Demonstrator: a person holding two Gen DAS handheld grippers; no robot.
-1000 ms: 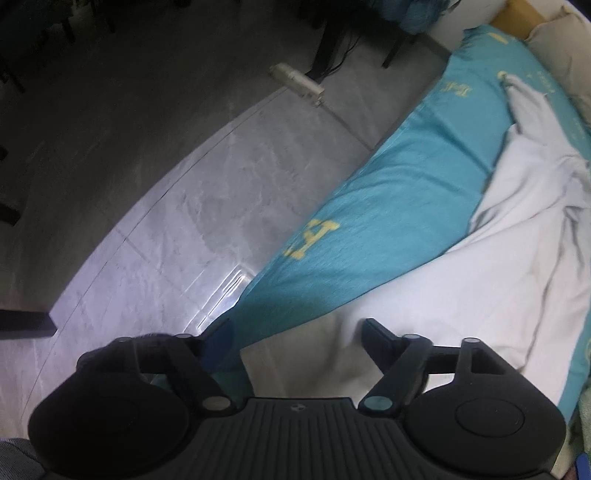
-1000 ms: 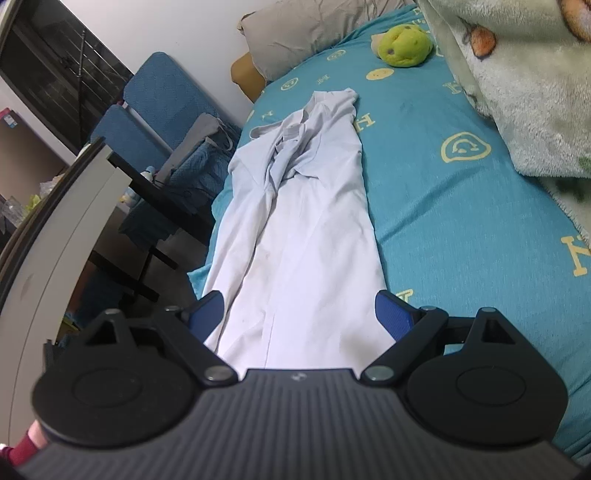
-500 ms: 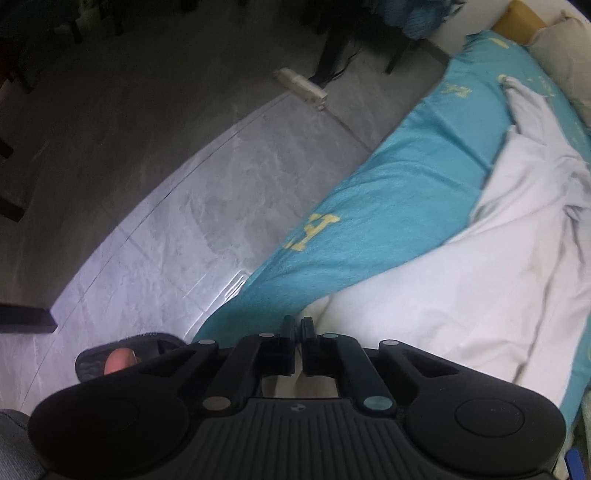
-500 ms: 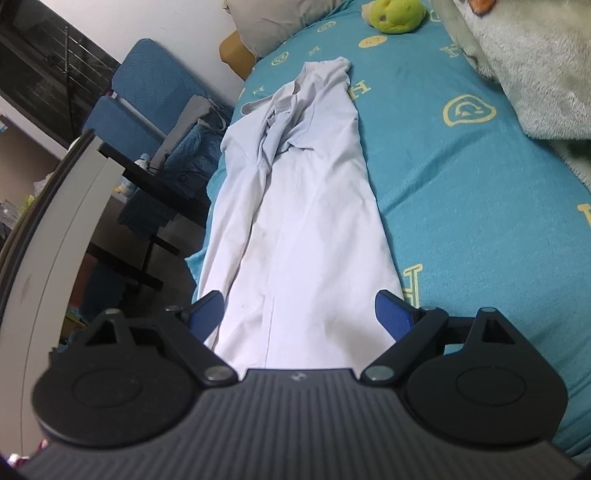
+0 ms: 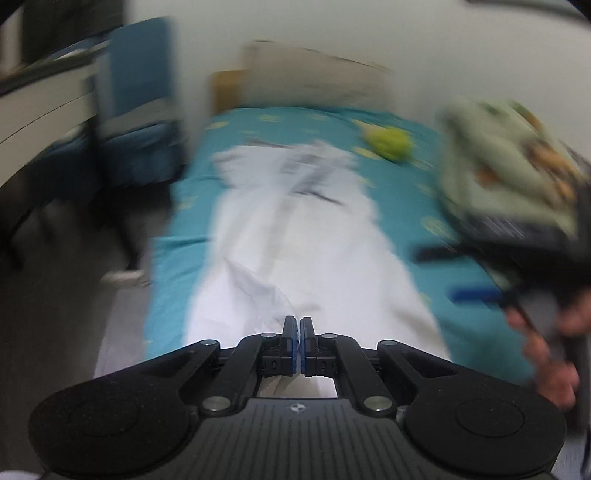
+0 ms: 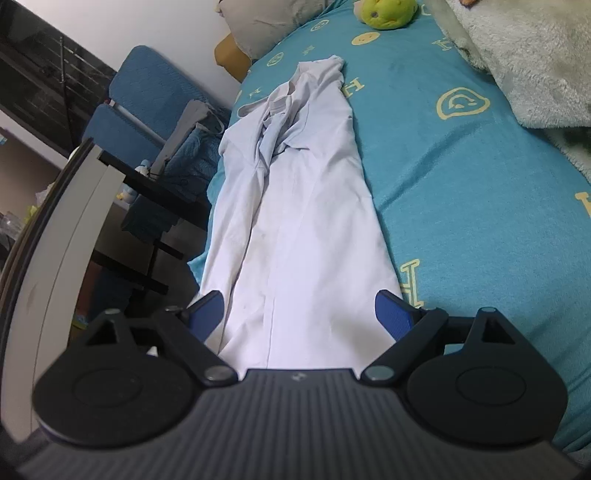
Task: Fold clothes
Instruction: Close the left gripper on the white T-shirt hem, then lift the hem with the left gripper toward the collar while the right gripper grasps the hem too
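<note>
Left gripper (image 5: 298, 334) angled down, clamping white garment (image 5: 306, 251)

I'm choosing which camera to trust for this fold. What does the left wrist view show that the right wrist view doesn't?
Only the left wrist view, which is blurred, shows the left gripper shut on the near edge of the white garment, and a hand holding the other gripper. Only the right wrist view shows the right gripper open astride the garment's near end, and sharp yellow prints on the teal sheet. Both show the garment laid lengthwise, the green plush toy, pillow and blue chair.
</note>
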